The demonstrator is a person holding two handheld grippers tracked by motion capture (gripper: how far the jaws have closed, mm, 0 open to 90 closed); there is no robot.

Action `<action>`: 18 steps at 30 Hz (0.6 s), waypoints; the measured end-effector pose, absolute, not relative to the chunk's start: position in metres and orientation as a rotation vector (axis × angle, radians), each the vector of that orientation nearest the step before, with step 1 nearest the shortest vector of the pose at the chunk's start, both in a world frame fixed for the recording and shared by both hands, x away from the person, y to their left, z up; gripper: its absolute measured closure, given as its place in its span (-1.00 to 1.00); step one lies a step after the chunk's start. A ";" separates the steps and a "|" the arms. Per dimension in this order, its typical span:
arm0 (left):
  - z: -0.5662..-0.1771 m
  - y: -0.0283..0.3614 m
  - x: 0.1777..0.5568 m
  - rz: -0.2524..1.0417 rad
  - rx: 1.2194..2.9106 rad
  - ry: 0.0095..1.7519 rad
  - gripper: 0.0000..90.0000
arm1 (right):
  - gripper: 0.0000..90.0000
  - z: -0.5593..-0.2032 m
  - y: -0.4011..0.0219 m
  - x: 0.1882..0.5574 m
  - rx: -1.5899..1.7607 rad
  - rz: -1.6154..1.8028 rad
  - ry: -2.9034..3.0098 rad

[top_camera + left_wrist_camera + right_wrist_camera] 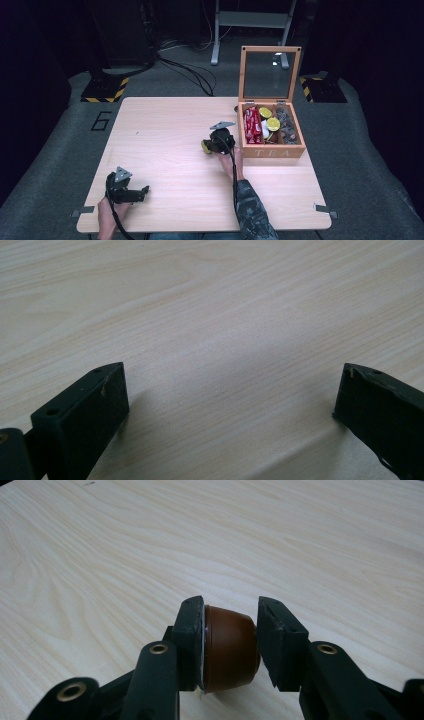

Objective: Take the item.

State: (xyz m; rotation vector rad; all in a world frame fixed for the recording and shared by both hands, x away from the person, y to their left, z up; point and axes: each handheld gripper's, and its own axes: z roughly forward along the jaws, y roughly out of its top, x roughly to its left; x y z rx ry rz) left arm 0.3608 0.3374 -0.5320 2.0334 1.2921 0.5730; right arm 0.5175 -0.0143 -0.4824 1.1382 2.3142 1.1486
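Observation:
A small brown capsule [230, 650] with a pale rim sits between the two black jaws of my right gripper [231, 605], which is shut on it just above the light wooden table [150, 540]. In the high view the right gripper [207, 145] hangs over the table's middle, left of the wooden tea box [272, 151], and a yellowish face of the capsule [204, 146] shows at its tip. My left gripper [145, 192] rests near the front left edge, pointing right. Its jaws stand wide apart over bare wood, so the left gripper [232, 375] is open with nothing between them.
The tea box has its glass lid [266, 75] standing upright. Inside are red sachets [252, 126], yellow-topped capsules [273, 124] and brownish items [287, 125]. Beyond the table are dark floor, cables and stand bases with hazard stripes [105, 90].

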 end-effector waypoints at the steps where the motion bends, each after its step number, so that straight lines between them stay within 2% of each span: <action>1: -0.532 0.337 0.361 0.573 2.031 1.294 -0.99 | 0.40 -0.483 -0.014 0.518 1.145 1.141 2.318; 7: -0.532 0.337 0.361 0.573 2.032 1.293 -0.99 | 0.35 -0.487 -0.013 0.519 1.163 1.110 2.324; 18: -0.532 0.337 0.361 0.571 2.031 1.293 -0.99 | -0.05 -0.483 -0.013 0.515 1.145 1.080 2.310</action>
